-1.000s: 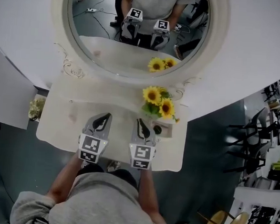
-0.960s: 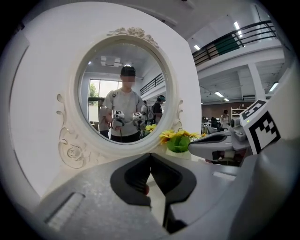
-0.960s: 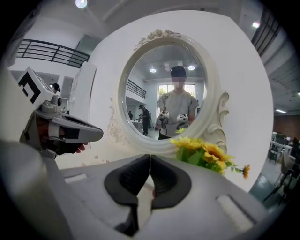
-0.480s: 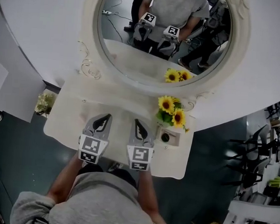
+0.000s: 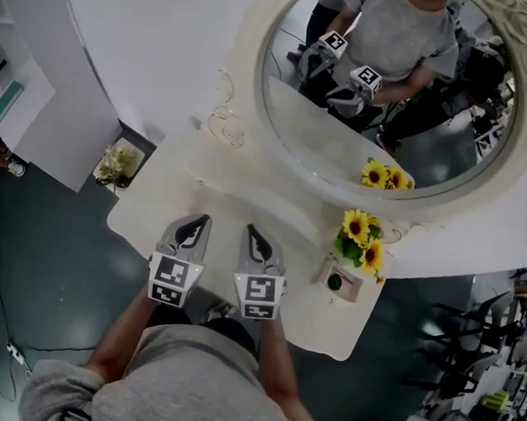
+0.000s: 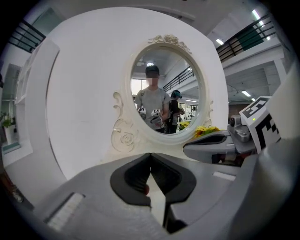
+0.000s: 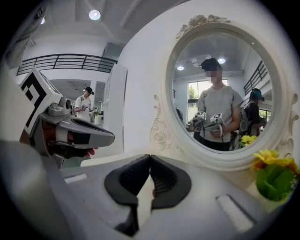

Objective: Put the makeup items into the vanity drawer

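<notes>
The cream vanity table [image 5: 215, 202] stands under an oval mirror [image 5: 388, 97]. On its right part, a small cream box [image 5: 340, 281] holds a dark round item beside a bunch of sunflowers [image 5: 362, 239]. No drawer shows in any view. My left gripper [image 5: 195, 220] and right gripper [image 5: 253, 231] hover side by side over the table's front middle, both shut with nothing between the jaws. In the left gripper view the left gripper [image 6: 150, 154] points at the mirror frame. The right gripper [image 7: 150, 157] faces the mirror [image 7: 220, 89] in its own view.
A white cabinet [image 5: 36, 117] and a small potted plant [image 5: 116, 161] stand on the floor left of the table. Dark chairs [image 5: 469, 354] crowd the floor at the right. The wall [image 5: 159, 36] rises behind the mirror.
The head view has swung, so table and mirror now lie tilted toward the right. Both grippers have shifted left along the table front, away from the sunflowers and the small box.
</notes>
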`<action>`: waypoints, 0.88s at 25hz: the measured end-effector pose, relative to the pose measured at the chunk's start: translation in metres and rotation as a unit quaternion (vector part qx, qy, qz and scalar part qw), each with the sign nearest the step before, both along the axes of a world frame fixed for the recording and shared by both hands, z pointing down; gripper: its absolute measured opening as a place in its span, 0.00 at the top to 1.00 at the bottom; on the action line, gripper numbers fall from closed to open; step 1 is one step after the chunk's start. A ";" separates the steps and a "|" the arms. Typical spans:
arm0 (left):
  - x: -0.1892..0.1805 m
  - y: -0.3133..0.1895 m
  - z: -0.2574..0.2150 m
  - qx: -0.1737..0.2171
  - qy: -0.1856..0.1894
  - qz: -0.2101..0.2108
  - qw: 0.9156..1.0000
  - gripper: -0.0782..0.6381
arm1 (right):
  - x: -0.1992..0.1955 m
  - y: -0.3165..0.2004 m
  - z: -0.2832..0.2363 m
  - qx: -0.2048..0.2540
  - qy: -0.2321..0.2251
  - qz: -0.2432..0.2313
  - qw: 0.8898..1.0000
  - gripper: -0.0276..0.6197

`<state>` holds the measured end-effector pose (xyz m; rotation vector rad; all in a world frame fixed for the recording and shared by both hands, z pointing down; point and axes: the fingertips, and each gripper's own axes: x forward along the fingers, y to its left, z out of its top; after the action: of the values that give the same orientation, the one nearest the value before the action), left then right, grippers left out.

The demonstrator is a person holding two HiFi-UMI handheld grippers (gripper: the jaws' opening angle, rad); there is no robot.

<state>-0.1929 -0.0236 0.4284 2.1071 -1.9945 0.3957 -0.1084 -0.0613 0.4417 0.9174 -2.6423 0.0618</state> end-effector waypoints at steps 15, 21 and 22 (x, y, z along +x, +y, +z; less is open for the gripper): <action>-0.118 0.070 0.076 -0.077 0.039 -0.157 0.984 0.88 | -0.125 0.037 0.084 -0.070 0.061 -0.153 0.984 0.95; -0.141 0.071 0.102 -0.100 0.047 -0.169 0.979 0.88 | -0.147 0.033 0.121 -0.094 0.084 -0.163 0.979 0.95; -0.143 0.071 0.106 -0.103 0.049 -0.170 0.979 0.88 | -0.149 0.032 0.127 -0.098 0.088 -0.162 0.978 0.95</action>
<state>-0.3358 0.0469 0.5344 1.5944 -2.1023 0.4070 -0.2579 -0.0298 0.5685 0.4016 -2.5287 0.1517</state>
